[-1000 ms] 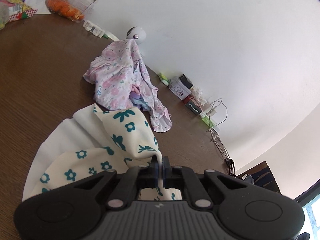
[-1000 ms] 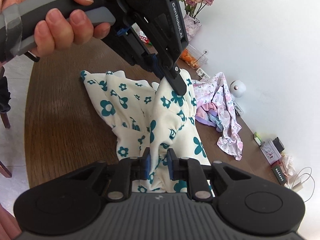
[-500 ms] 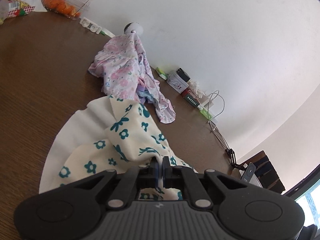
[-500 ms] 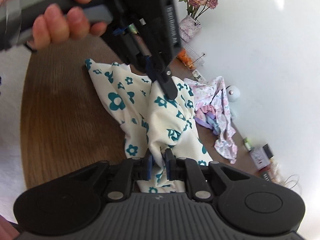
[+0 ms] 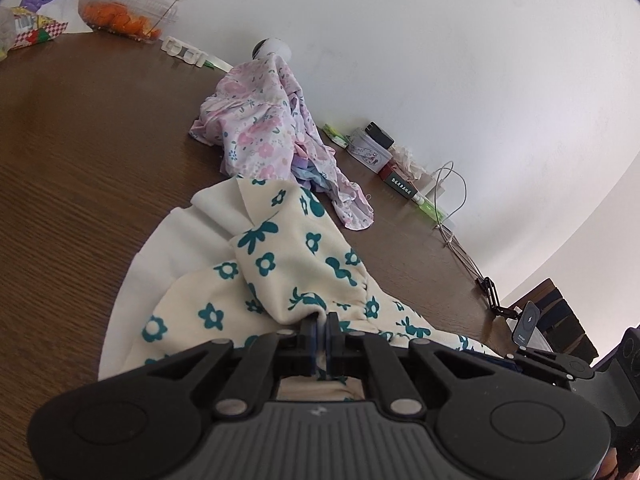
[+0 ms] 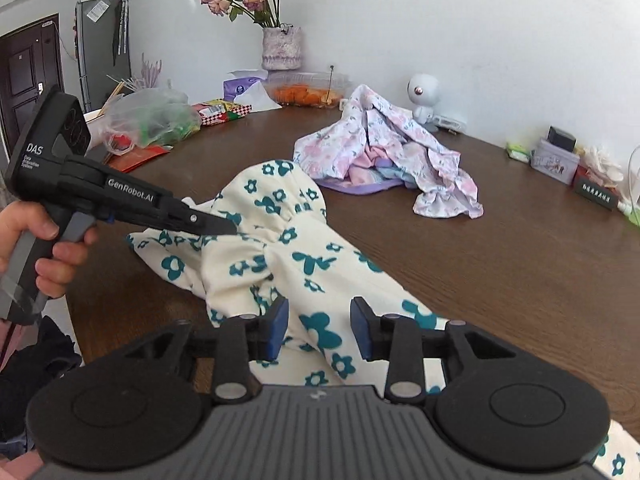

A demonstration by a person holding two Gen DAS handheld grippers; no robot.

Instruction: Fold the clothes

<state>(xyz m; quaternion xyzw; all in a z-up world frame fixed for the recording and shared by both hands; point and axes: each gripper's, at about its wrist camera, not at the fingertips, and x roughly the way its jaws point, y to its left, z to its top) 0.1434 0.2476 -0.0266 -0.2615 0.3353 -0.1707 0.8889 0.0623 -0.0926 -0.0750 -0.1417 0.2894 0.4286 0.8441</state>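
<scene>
On the brown worktop we list: a crumpled pink floral garment beyond, a vase of roses, a tub of orange food and a white figurine along the wall. The cream garment with teal flowers lies near us, long axis running away toward the pink heap. We find the left gripper clenched on its fabric, and the right gripper released, fingers apart over it.

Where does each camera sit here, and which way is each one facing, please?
Left wrist: on the left gripper, shut on the cream floral garment, facing along the table toward the wall.
Right wrist: on the open right gripper over that garment, facing the flower vase; the person's left hand shows.
Shared: garment, pink clothes pile, table.
</scene>
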